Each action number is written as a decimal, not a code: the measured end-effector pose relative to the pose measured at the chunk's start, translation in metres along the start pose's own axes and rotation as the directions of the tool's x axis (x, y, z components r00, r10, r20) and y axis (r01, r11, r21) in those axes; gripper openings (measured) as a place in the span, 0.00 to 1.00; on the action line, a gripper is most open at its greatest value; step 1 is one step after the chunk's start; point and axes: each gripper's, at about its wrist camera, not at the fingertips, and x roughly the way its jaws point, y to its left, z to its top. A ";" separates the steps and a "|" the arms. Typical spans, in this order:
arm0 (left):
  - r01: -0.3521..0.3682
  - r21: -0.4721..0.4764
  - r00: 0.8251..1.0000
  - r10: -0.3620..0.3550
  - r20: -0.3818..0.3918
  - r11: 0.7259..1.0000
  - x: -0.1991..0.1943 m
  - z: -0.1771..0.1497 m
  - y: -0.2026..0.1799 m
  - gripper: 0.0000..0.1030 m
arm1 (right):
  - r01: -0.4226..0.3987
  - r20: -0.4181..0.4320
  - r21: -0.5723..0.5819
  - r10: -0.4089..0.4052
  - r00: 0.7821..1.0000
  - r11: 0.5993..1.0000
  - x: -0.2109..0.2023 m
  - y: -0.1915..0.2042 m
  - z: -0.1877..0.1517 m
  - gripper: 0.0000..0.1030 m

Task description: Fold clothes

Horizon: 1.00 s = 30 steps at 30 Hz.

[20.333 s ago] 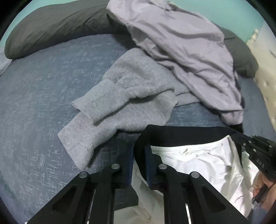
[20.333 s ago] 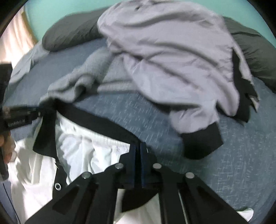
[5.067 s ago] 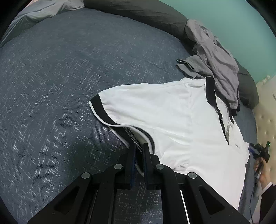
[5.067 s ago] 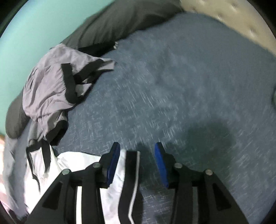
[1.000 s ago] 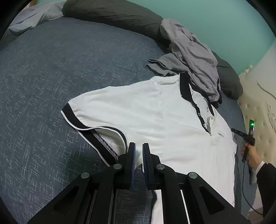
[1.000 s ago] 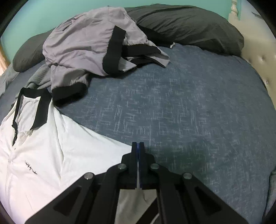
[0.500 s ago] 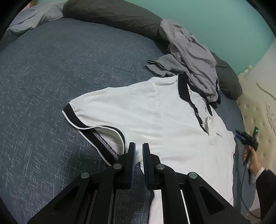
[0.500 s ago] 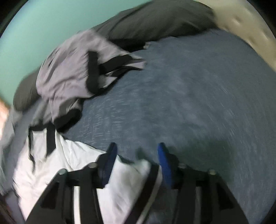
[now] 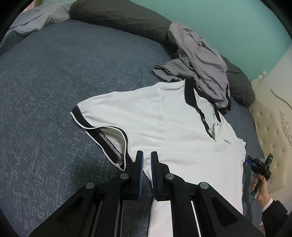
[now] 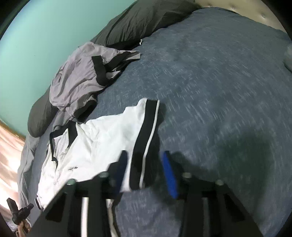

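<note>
A white polo shirt [image 9: 164,118] with black collar and cuffs lies spread face up on the blue bedspread [image 9: 54,73]. My left gripper [image 9: 147,156] is shut on the shirt's side just below the armpit of the near sleeve [image 9: 102,131]. In the right wrist view the shirt [image 10: 102,142] shows its other sleeve, and that sleeve's black cuff [image 10: 146,127] lies between the jaws of my right gripper [image 10: 144,155]. Those jaws stand apart and are closing, and the pads do not press the cloth. The right gripper [image 9: 249,161] also shows at the shirt's far edge, held by a hand [image 9: 261,189].
A heap of grey clothes [image 9: 200,60] lies against the dark pillows [image 9: 118,16] just beyond the shirt's collar. A cream tufted headboard [image 9: 273,127] bounds the bed on the right, below a teal wall. Bare bedspread stretches to the left of the shirt.
The right gripper went from shut to open, rolled and slid sideways; the sleeve cuff now lies between its jaws. The left gripper kept its hold and stayed put.
</note>
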 end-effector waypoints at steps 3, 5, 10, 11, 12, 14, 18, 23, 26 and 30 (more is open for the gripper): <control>0.008 -0.015 1.000 -0.008 0.003 1.000 -0.003 -0.001 0.001 0.09 | -0.015 -0.018 0.003 0.016 1.000 1.000 0.005 0.003 -0.011 0.19; 0.010 -0.023 1.000 -0.011 0.000 1.000 -0.004 -0.002 0.001 0.09 | -0.024 -0.035 0.021 0.025 0.999 0.999 0.010 0.003 -0.016 0.10; 0.008 -0.026 1.000 -0.008 0.002 1.000 -0.010 -0.003 0.004 0.09 | -0.004 0.023 0.055 0.002 1.000 0.999 -0.004 0.002 -0.016 0.03; 0.007 -0.025 1.000 -0.007 0.003 1.000 -0.011 -0.003 0.005 0.09 | -0.003 0.038 0.061 0.001 0.999 0.998 -0.009 0.002 -0.014 0.03; 0.006 -0.022 1.000 -0.006 0.003 1.000 -0.012 -0.004 0.005 0.09 | -0.005 0.052 0.066 0.001 0.999 0.998 -0.015 0.002 -0.012 0.03; 0.006 -0.031 1.000 -0.006 0.000 1.000 -0.011 -0.005 0.008 0.09 | -0.012 0.057 0.066 0.009 0.998 0.998 -0.020 0.001 -0.008 0.03; 0.007 -0.050 1.000 -0.008 -0.008 0.999 -0.008 -0.007 0.012 0.09 | 0.007 -0.002 0.102 -0.007 1.000 0.995 -0.005 -0.008 -0.007 0.03; -0.017 -0.101 1.000 0.016 -0.007 0.995 -0.008 -0.005 0.029 0.09 | 0.041 -0.035 0.106 -0.037 0.999 0.994 0.010 -0.013 -0.013 0.03; -0.032 -0.140 0.999 0.032 -0.001 0.990 -0.005 -0.004 0.042 0.23 | 0.050 -0.030 0.068 -0.048 0.998 0.996 0.009 -0.010 -0.014 0.06; -0.033 -0.183 0.999 0.034 0.007 0.983 0.002 -0.003 0.050 0.31 | 0.062 -0.031 0.076 -0.060 0.998 0.995 0.005 -0.015 -0.019 0.07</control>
